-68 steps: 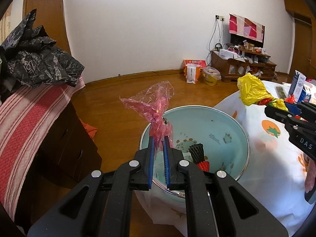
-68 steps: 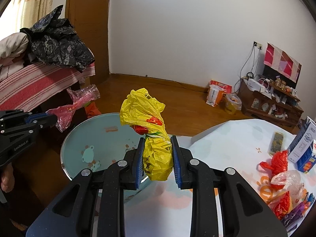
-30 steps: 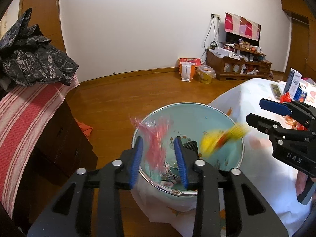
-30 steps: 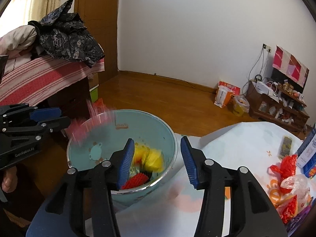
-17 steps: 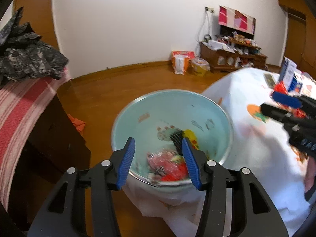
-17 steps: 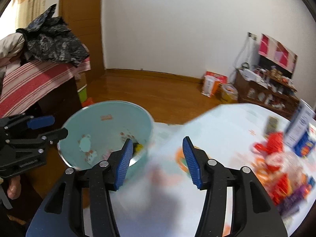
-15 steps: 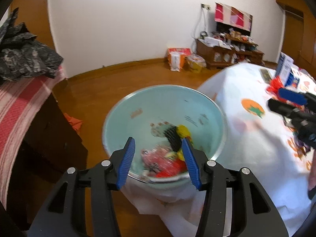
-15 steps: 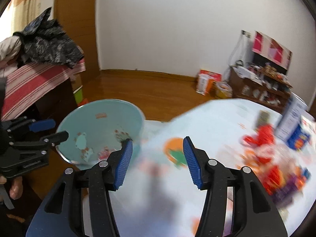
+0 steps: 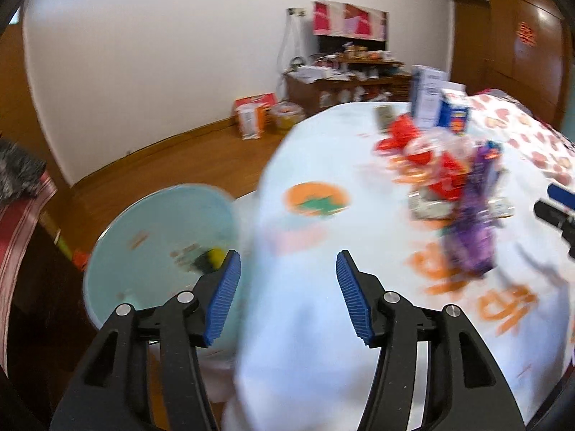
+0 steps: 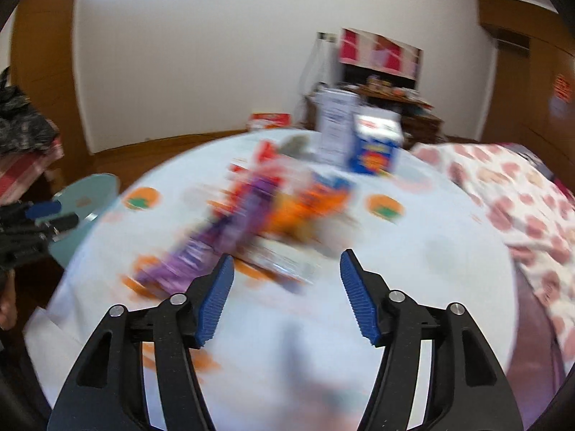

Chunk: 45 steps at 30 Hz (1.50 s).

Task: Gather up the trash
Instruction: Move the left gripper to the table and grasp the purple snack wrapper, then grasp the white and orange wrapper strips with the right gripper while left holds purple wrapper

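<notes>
Both views are motion-blurred. My left gripper (image 9: 287,296) is open and empty over the near edge of the white tablecloth (image 9: 312,323). The light blue basin (image 9: 143,222) stands to its left, below the table edge, with yellow and dark trash in it. My right gripper (image 10: 285,294) is open and empty above the table, just short of a pile of wrappers (image 10: 258,215): a purple packet, with red and orange pieces. The same pile (image 9: 463,201) shows at the right in the left wrist view. The basin (image 10: 86,194) sits far left in the right wrist view.
A blue carton (image 10: 375,147) and a white box (image 10: 334,122) stand behind the pile. A striped red cover with dark cloth (image 10: 21,143) lies at the left. A wooden shelf unit (image 9: 345,75) and bags stand by the far wall on the wood floor.
Both grippers opened and dropped the pink and yellow bags into the basin. Both then swung right, from the basin toward the wrapper pile on the table.
</notes>
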Motion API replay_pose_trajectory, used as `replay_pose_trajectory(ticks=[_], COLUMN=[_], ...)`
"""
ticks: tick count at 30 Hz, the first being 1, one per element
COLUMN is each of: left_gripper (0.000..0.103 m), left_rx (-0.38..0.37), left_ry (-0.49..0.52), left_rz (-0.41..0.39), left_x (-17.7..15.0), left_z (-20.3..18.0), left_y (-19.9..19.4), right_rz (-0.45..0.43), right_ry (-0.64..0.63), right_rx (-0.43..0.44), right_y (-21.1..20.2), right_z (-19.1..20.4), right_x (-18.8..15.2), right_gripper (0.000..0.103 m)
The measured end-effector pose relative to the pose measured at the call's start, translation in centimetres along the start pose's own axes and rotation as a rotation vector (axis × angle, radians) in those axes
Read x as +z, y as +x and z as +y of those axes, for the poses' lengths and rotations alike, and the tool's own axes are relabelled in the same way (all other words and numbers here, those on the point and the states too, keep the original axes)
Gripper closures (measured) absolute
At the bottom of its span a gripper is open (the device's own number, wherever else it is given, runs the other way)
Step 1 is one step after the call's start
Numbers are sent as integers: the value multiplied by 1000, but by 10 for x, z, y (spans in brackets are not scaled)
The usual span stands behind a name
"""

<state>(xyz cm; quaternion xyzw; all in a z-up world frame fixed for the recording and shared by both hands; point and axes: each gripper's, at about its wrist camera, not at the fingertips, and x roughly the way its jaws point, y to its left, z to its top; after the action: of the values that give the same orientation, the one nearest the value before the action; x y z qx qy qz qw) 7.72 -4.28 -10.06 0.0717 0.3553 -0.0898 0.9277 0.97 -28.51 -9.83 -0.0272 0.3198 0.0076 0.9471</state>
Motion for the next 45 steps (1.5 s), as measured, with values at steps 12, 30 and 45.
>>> replay_pose_trajectory(ticks=[12,30,45], left_gripper=[45,91,91], left_rx=[-137,-201,41], left_ry=[158,197,14], left_rz=[-41,-11,24], left_x=[30,28,15], left_z=[-125,-117,19], left_y=[-2,-4,12], right_rz=[-15,-20,179], right_ry=[150,151,112], right_rx=[-125,-54,-132], right_y=[-21,-10,81], right_z=[-87,-76,-48], right_x=[-42,-36,24], right_gripper=[32,32,32])
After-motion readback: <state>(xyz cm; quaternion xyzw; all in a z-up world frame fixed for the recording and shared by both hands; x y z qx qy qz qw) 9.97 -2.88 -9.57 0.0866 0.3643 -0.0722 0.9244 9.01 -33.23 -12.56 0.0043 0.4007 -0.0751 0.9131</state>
